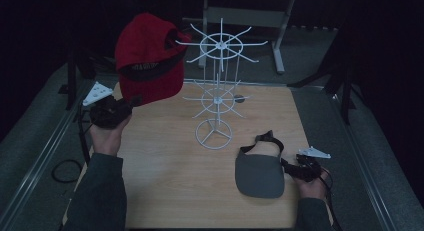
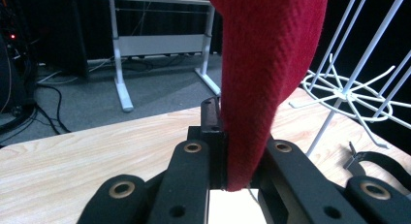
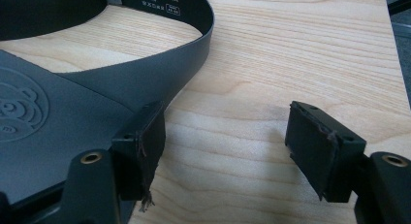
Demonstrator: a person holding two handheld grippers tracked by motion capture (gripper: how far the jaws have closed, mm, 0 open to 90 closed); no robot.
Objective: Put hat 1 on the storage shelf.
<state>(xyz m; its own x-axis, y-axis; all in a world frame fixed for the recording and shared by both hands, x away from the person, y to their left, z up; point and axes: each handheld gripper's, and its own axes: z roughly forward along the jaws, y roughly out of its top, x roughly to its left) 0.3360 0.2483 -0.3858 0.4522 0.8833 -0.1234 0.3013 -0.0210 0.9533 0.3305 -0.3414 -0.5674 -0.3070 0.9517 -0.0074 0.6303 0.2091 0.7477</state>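
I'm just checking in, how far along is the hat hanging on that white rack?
Nothing hangs on the white wire rack yet. In hand: the left claw is shut on the red cap, held up beside the rack's top arms. Left: hooking that cap, then the grey visor, flat on the table beside the open right claw.

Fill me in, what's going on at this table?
A person holds a gripper in each hand. The left gripper is shut on the brim of a red cap, held up beside the top ring of a white wire rack, not yet hung on it. The right gripper sits open on the table, one jaw over the edge of a grey visor lying flat.
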